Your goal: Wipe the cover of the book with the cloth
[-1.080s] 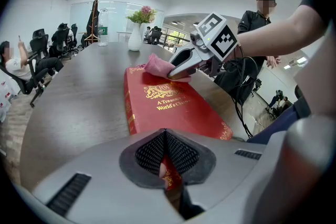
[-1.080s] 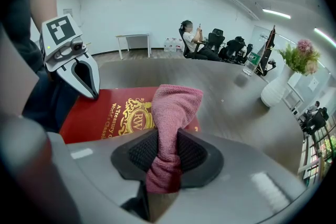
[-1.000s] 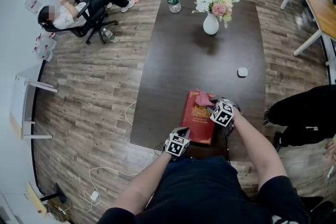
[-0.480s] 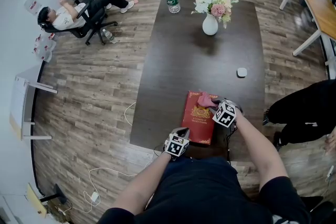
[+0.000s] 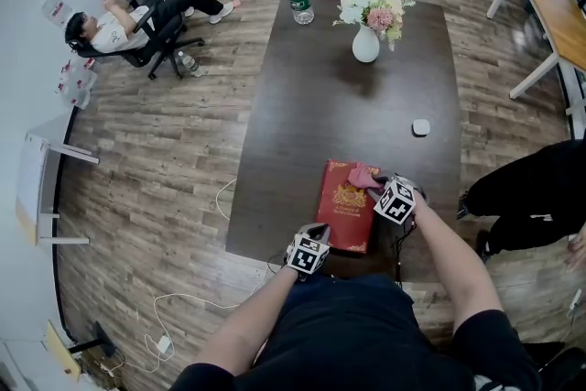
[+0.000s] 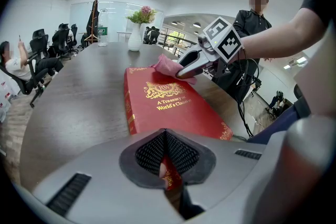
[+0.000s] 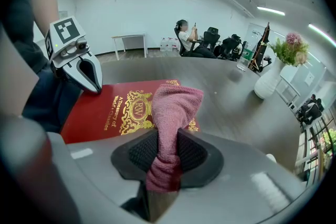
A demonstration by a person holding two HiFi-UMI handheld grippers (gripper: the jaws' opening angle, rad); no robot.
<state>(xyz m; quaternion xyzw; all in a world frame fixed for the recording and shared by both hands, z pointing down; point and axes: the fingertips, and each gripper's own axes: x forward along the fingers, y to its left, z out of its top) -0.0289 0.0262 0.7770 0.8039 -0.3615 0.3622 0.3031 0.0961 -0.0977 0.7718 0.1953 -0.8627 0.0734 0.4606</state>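
A red book (image 5: 344, 208) with gold lettering lies flat near the front edge of the dark table (image 5: 366, 105). My left gripper (image 5: 317, 239) is shut on the book's (image 6: 168, 102) near edge, its jaws (image 6: 167, 165) closed on the cover. My right gripper (image 5: 381, 186) is shut on a pink cloth (image 5: 363, 175), and the cloth rests on the book's far right corner. In the right gripper view the cloth (image 7: 173, 107) sticks out of the jaws (image 7: 165, 157) and drapes over the gold emblem of the book (image 7: 105, 113).
A white vase of flowers (image 5: 366, 39), a water bottle (image 5: 301, 1) and a small white object (image 5: 420, 126) stand further up the table. A person in black (image 5: 531, 197) stands at the right. Another person sits in a chair (image 5: 137, 18) at the far left. Cables (image 5: 192, 302) lie on the floor.
My right gripper has slid the cloth a little to the right, toward the book's far right corner. The left gripper and the book have stayed put.
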